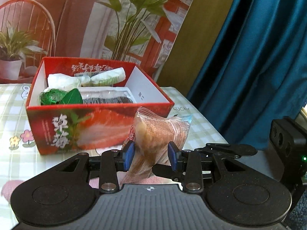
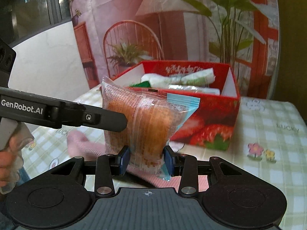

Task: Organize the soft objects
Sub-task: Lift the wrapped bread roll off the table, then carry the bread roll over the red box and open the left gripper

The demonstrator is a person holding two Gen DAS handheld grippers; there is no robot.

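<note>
Both sets of tongs gripped one clear packet (image 2: 145, 122) of orange cake, held clear of the checked desk (image 2: 268, 118). The left tongs (image 1: 151, 156) pinched the packet between blue pads (image 1: 129, 154). The right tongs (image 2: 146, 160) clamped it low down, narrow, their pads pressing the wrapper on either side.

In the right view, the packet stood roughly upright, long axis running from 6 to 12 o'clock, a blue-edged corner (image 2: 189, 101) jutting toward 2 o'clock. The left tongs' black finger (image 2: 92, 117) came in from 9 o'clock and met the packet's left edge. A hand (image 2: 7, 153) showed at the frame's left margin.

A red strawberry box (image 1: 96, 126) stood on the desk just behind the packet, at 11 o'clock from it in the left view, its near wall partly covered by the packet. Inside lay a white bundle (image 1: 63, 80), a green-printed wrapped roll (image 1: 107, 77), a green foil pack (image 1: 52, 95) and a dark item in a clear tray (image 1: 107, 97). A pink cloth (image 2: 84, 143) lay on the desk under the packet. Behind the box hung a printed backdrop (image 1: 86, 19) of a chair, lamp and plants, and a blue curtain (image 1: 259, 57) filled the left view at 2 o'clock.
</note>
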